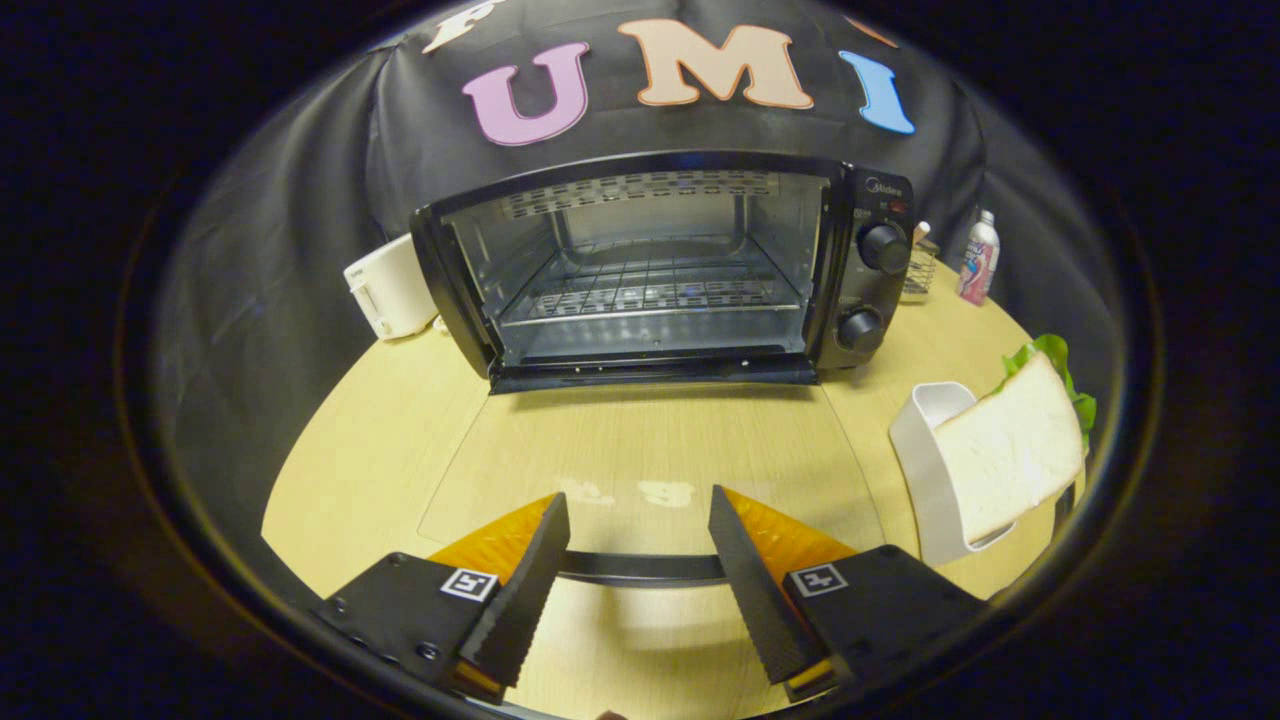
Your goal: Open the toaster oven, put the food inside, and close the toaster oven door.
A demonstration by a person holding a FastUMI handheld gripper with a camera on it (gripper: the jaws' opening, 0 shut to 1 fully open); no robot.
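The black toaster oven (860, 270) stands at the back of the round wooden table (350, 440), its cavity and wire rack (650, 290) bare. Its glass door (650, 440) lies folded down flat toward me. The door's dark handle (640, 568) runs across between my fingers, close to their bases. My gripper (637, 497) is open over the door's front edge, with nothing pressed between the fingers. To the right of the fingers, a slice of white bread (1010, 450) with green lettuce (1050, 360) behind it leans in a white dish (920, 450).
A white toaster (390, 285) sits left of the oven against the black cloth wall. A small wire basket (920, 265) and a plastic bottle (978, 258) stand to the oven's right. Two knobs (882, 248) are on the oven's right panel.
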